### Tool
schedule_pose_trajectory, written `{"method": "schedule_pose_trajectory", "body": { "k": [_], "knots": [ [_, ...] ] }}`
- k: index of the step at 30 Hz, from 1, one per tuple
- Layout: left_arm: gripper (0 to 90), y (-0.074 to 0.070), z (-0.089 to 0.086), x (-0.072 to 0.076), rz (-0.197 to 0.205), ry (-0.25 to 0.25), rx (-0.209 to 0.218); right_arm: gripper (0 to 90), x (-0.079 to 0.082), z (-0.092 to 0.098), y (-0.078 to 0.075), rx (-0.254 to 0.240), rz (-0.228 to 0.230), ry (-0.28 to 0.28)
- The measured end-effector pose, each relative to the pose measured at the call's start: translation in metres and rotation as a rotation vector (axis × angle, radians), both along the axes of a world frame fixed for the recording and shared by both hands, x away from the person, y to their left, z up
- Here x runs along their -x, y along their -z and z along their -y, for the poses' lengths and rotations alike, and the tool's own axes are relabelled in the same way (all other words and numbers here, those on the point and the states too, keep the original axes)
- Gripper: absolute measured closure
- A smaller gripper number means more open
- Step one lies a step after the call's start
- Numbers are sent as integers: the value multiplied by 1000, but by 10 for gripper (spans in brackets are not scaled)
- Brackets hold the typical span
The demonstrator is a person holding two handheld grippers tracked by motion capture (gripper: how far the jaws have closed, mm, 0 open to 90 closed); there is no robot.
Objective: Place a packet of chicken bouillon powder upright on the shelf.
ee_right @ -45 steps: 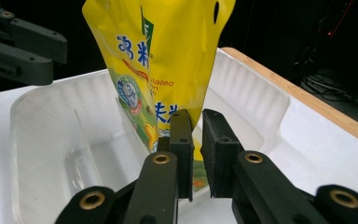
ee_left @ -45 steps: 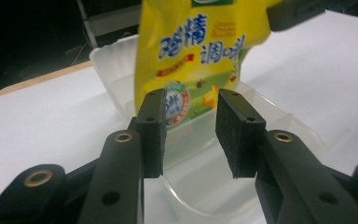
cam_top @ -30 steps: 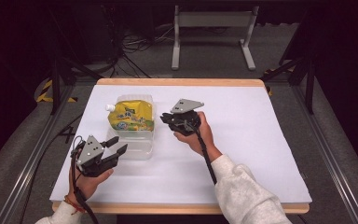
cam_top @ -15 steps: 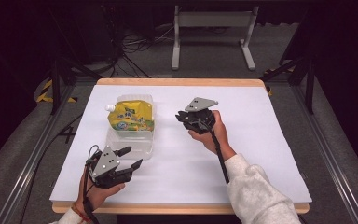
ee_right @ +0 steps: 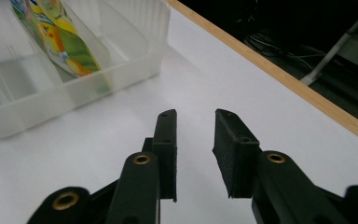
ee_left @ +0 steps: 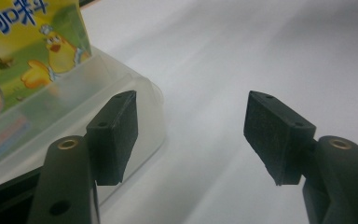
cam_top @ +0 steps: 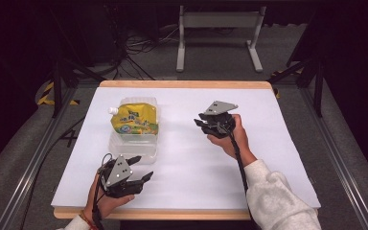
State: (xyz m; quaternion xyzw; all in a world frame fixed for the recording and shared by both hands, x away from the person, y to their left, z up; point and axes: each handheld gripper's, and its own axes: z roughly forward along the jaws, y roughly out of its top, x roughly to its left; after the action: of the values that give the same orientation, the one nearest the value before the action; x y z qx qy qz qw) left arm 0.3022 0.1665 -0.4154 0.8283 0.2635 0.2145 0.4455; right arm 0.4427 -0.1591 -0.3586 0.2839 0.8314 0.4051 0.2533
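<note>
Yellow spouted pouch lies in clear plastic bin; placing looks done. Left gripper jaws wide apart, right gripper jaws narrowly apart, both empty.

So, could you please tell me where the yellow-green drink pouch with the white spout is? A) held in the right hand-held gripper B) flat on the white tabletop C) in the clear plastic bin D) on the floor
C: the yellow-green drink pouch rests in the clear plastic bin; both grippers are empty.
</note>
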Motion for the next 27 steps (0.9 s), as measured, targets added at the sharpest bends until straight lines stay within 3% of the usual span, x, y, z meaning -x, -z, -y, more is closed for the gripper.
{"method": "schedule_pose_trajectory", "body": {
  "k": [5,7,9,13,27],
  "knots": [
    [302,9,-1,3,-10,-12,-31,620,4,16,0,21,3,31],
    [244,11,0,2,-23,-20,-43,589,7,23,0,32,0,36],
    [223,11,0,1,-26,1,-32,558,11,28,0,61,3,31],
    [181,13,0,-1,-32,-3,-40,507,19,37,0,128,10,20],
    [119,19,3,-5,-65,13,-57,391,40,71,10,215,0,21]
  ]
}}
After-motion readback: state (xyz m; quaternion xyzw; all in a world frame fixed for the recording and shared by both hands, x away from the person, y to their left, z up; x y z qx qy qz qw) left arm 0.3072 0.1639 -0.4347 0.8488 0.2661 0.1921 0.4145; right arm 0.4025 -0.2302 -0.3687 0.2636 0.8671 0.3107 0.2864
